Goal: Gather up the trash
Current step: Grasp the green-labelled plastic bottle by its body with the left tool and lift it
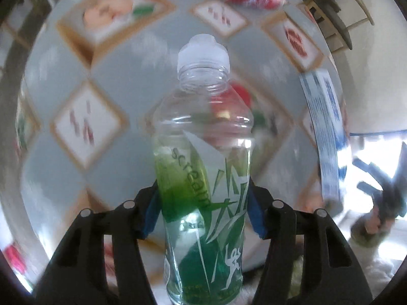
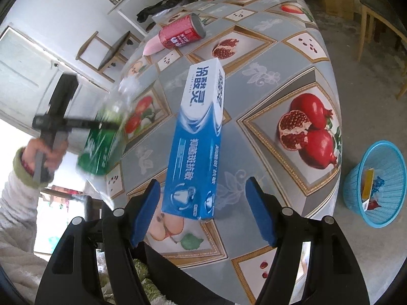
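My left gripper point(image 1: 203, 203) is shut on a clear plastic bottle point(image 1: 203, 178) with a green label and white cap, held above the table. The bottle point(image 2: 106, 132) and left gripper point(image 2: 101, 125) also show blurred at the left of the right wrist view. My right gripper point(image 2: 203, 208) is open, its blue pads either side of the near end of a blue and white toothpaste box point(image 2: 198, 139) lying on the table. The box point(image 1: 323, 132) shows at the right of the left wrist view. A red can point(image 2: 182, 33) lies on its side at the table's far end.
The table point(image 2: 292, 58) has a grey cloth with fruit pictures. A blue plastic basket point(image 2: 376, 183) with some trash in it stands on the floor to the right. A pink object point(image 2: 152, 47) lies beside the can. Wooden chairs point(image 2: 381, 20) stand beyond the table.
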Demonstrator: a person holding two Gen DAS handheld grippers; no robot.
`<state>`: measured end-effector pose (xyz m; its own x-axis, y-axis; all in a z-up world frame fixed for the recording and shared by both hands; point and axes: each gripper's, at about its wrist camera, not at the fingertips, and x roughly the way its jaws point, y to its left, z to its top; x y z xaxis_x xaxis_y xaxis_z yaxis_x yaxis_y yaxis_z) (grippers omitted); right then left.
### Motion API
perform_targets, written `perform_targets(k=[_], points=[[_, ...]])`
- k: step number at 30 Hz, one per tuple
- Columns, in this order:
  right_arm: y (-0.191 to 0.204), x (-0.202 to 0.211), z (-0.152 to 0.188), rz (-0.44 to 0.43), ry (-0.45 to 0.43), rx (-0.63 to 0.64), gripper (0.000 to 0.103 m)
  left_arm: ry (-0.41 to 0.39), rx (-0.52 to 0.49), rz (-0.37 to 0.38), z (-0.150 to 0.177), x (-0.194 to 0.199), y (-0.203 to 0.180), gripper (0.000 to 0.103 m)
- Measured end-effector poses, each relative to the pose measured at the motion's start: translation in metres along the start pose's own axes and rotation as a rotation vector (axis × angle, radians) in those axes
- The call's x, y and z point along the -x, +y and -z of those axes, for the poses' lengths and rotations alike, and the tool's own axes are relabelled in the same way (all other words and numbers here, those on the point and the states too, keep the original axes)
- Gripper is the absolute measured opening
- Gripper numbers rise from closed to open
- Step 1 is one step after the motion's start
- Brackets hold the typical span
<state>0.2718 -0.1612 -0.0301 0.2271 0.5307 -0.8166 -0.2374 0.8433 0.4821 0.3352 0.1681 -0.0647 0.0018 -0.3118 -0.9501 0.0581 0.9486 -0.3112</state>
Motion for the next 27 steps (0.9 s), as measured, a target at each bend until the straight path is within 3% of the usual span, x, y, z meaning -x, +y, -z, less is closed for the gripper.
perform_targets(k=[2, 3, 4, 7, 11, 20, 27], points=[[0.0, -0.002, 0.001, -0.006, 0.003, 0.001, 0.068, 0.022, 0.028, 0.051, 0.023, 0.0, -0.001, 0.059], [0.0, -0.003, 0.001, -0.009, 0.005, -0.001, 0.068, 0.021, 0.04, 0.068, 0.028, 0.001, -0.001, 0.068], [0.0, -0.004, 0.001, -0.011, 0.008, -0.004, 0.068, 0.009, 0.049, 0.078, 0.03, 0.003, 0.0, 0.076], [0.002, -0.006, 0.001, -0.019, 0.01, -0.009, 0.068, -0.055, 0.05, 0.087, 0.028, 0.014, -0.003, 0.084], [0.005, -0.004, 0.003, -0.019, 0.004, 0.002, 0.068, -0.066, 0.1, 0.114, 0.006, 0.013, 0.0, 0.085], [-0.002, -0.004, 0.004, -0.007, 0.005, -0.019, 0.068, -0.001, 0.152, 0.193, -0.026, -0.012, 0.0, 0.086], [-0.001, -0.007, 0.002, -0.01, 0.0, -0.013, 0.068, 0.036, 0.113, 0.151, -0.031, -0.016, -0.011, 0.086]])
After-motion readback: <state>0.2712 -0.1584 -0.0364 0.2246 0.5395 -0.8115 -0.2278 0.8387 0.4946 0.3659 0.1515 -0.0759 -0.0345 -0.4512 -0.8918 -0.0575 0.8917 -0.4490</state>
